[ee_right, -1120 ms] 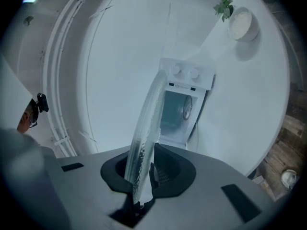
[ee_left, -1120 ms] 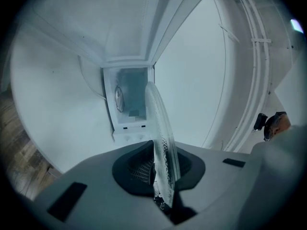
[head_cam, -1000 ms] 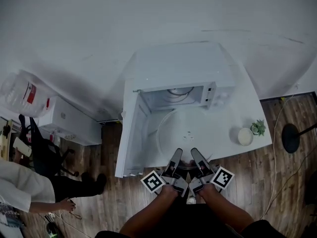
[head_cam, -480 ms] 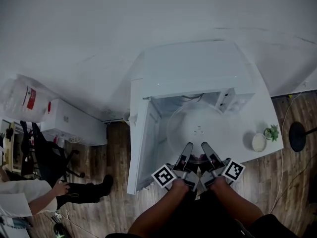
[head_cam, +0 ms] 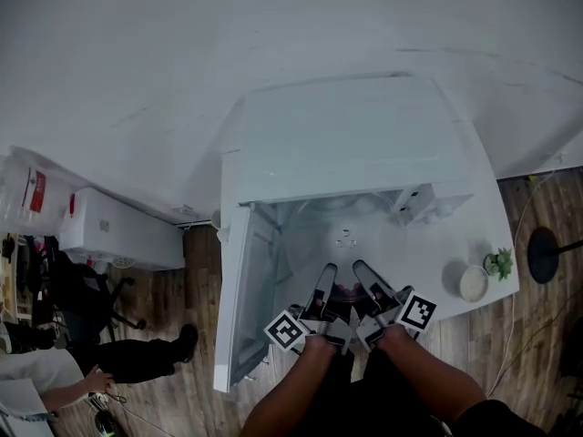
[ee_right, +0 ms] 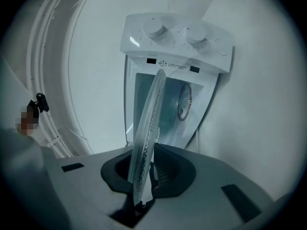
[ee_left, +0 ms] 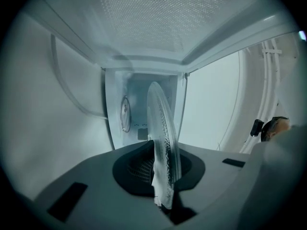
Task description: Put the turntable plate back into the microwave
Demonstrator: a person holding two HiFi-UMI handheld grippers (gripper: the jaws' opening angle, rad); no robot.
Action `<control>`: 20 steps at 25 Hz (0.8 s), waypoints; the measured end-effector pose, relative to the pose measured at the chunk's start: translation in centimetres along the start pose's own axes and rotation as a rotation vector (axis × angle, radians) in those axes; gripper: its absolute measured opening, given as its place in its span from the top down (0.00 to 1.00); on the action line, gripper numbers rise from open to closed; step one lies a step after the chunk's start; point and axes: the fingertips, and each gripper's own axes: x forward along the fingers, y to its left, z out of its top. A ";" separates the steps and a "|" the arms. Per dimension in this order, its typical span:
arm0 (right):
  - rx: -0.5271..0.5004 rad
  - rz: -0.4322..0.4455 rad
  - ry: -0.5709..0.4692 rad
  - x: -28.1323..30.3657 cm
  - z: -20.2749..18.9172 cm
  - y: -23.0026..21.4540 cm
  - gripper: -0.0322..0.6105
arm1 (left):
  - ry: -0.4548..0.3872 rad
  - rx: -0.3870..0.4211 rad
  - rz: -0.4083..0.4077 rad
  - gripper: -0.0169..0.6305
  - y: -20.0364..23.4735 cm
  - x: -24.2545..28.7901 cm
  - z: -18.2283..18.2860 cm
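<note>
The clear glass turntable plate (head_cam: pixel 341 247) is held level and reaches into the cavity of the white microwave (head_cam: pixel 346 144), whose door (head_cam: pixel 239 299) hangs open at the left. My left gripper (head_cam: pixel 326 271) and right gripper (head_cam: pixel 361 269) sit side by side at the plate's near rim. In the left gripper view the plate (ee_left: pixel 163 128) shows edge-on, and the left gripper (ee_left: pixel 162 195) is shut on its rim. The right gripper view shows the plate (ee_right: pixel 148 128) the same way, clamped in the right gripper (ee_right: pixel 141 195). Behind it are the control knobs (ee_right: pixel 156 28).
The microwave stands on a white table (head_cam: pixel 474 230), with a small plant (head_cam: pixel 497 264) and a white bowl (head_cam: pixel 472 282) at its right end. A white cabinet (head_cam: pixel 118 230), an office chair (head_cam: pixel 82 289) and a person (head_cam: pixel 46 381) are on the wood floor at the left.
Both grippers have carried the plate forward from in front of the opening into the cavity. The person at the lower left has shifted.
</note>
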 end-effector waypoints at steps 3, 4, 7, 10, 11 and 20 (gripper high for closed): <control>-0.005 0.000 0.019 1.0 1.2 -0.9 0.85 | -0.019 -0.004 -0.015 0.90 0.7 1.5 0.6; -0.004 0.000 0.026 1.4 1.4 -1.2 0.85 | -0.029 -0.011 -0.018 0.90 1.0 1.9 0.8; -0.010 -0.008 0.039 2.3 2.0 -1.9 0.85 | -0.063 -0.018 -0.019 0.90 1.9 2.6 1.6; -0.014 -0.015 0.041 3.0 2.5 -2.7 0.85 | -0.089 -0.006 -0.012 0.90 2.7 3.3 2.3; -0.014 -0.018 0.040 3.2 2.7 -3.0 0.86 | -0.095 -0.004 -0.015 0.90 2.8 3.7 2.5; -0.007 -0.025 0.011 3.6 3.7 -4.2 0.86 | -0.116 -0.005 -0.031 0.90 3.7 5.8 3.9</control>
